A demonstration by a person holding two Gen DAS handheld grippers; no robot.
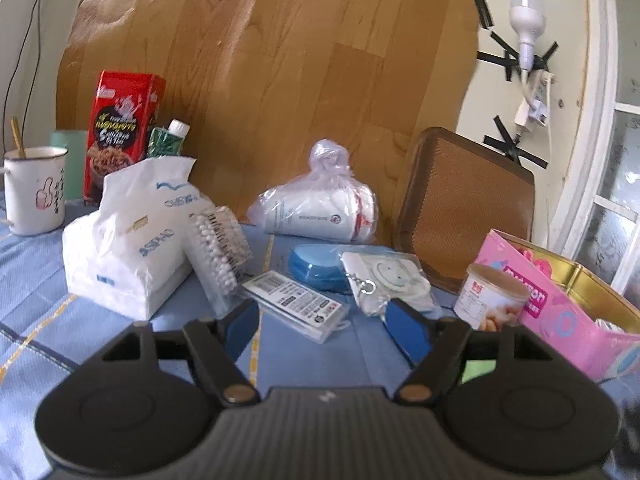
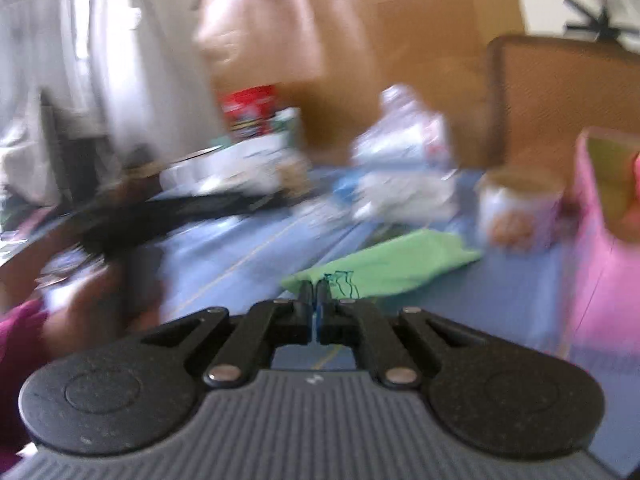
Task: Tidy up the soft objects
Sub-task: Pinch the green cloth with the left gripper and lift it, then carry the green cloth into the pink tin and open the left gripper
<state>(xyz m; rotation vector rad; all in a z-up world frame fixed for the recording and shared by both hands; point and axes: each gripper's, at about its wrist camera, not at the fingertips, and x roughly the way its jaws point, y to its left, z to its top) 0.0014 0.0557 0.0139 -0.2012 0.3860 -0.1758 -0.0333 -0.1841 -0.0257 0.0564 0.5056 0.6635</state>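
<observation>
My left gripper (image 1: 326,330) is open and empty above the blue tablecloth (image 1: 32,280). Ahead of it lie a white tissue pack (image 1: 128,240), a clear box of cotton swabs (image 1: 220,248), a flat clear packet with labels (image 1: 298,308), a blue soft case (image 1: 316,266), a white pouch in plastic (image 1: 386,280) and a tied plastic bag of white items (image 1: 320,208). My right gripper (image 2: 315,292) is shut, its tips at the near edge of a green cloth (image 2: 388,266) lying on the table. That view is blurred.
A pink box (image 1: 560,312) with a gold tin stands at the right, a small can (image 1: 492,300) beside it. A white mug (image 1: 34,190), a red box (image 1: 120,132) and a green tube (image 1: 168,140) stand at the back left. A brown chair back (image 1: 468,208) rises behind the table.
</observation>
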